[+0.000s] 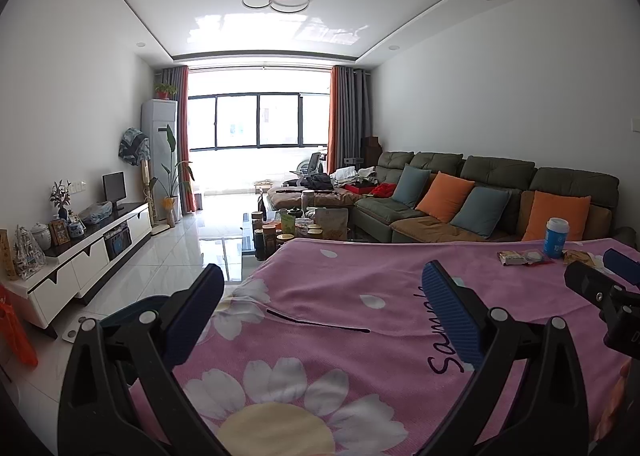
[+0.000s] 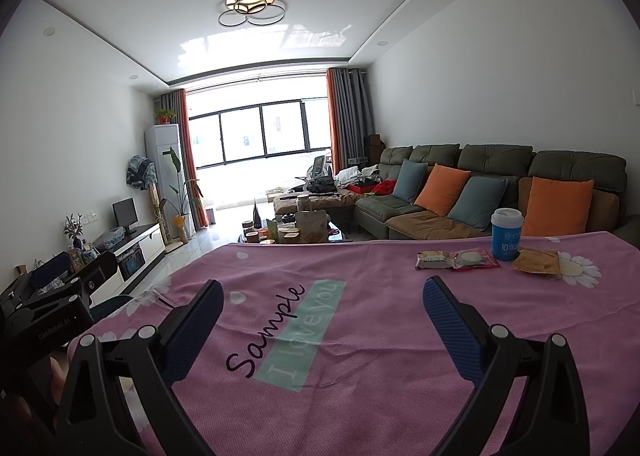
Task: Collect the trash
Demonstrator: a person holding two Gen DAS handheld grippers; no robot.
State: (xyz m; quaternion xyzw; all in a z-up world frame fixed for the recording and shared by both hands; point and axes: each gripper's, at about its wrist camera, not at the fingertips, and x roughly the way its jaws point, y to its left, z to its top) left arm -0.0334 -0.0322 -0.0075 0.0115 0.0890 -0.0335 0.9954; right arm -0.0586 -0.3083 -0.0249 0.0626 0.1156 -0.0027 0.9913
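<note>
A blue paper cup stands at the far right of a table under a pink flowered cloth. Left of the cup lie two snack wrappers; right of it lies a brown wrapper. The cup and wrappers also show in the left wrist view. My right gripper is open and empty, well short of the trash. My left gripper is open and empty over the cloth's left part. Each gripper shows in the other's view, the right one and the left one.
A dark bin sits below the table's left edge. Beyond the table stand a coffee table with jars and packets, a green sofa with cushions on the right, and a white TV cabinet on the left.
</note>
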